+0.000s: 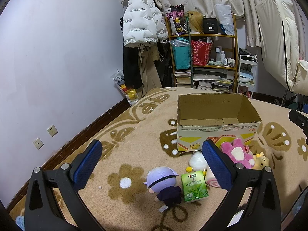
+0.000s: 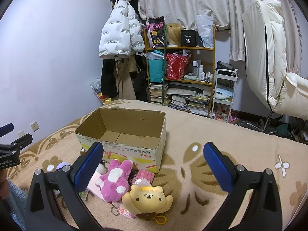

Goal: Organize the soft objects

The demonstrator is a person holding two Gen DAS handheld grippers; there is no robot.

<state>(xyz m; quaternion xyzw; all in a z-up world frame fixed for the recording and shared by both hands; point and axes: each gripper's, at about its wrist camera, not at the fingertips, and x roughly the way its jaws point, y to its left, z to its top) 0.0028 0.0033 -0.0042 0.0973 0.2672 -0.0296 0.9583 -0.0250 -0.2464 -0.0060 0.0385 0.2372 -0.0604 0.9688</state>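
Since the cardboard box (image 2: pixel 123 132) shows only its bare floor, I judge the sorting not yet begun — nothing soft lies inside it; every toy sits on the patterned blanket (image 2: pixel 202 173) near the box's front wall. The pink plush (image 2: pixel 115 181) lies just beside the yellow bear plush (image 2: pixel 147 199); left of them are the white pompom (image 1: pixel 197 161), the green tissue pack (image 1: pixel 194 185) and the purple-haired doll (image 1: pixel 163 182). The left gripper (image 1: pixel 152 163) and right gripper (image 2: pixel 154 167) both gape wide, holding nothing — all of it is left to move.
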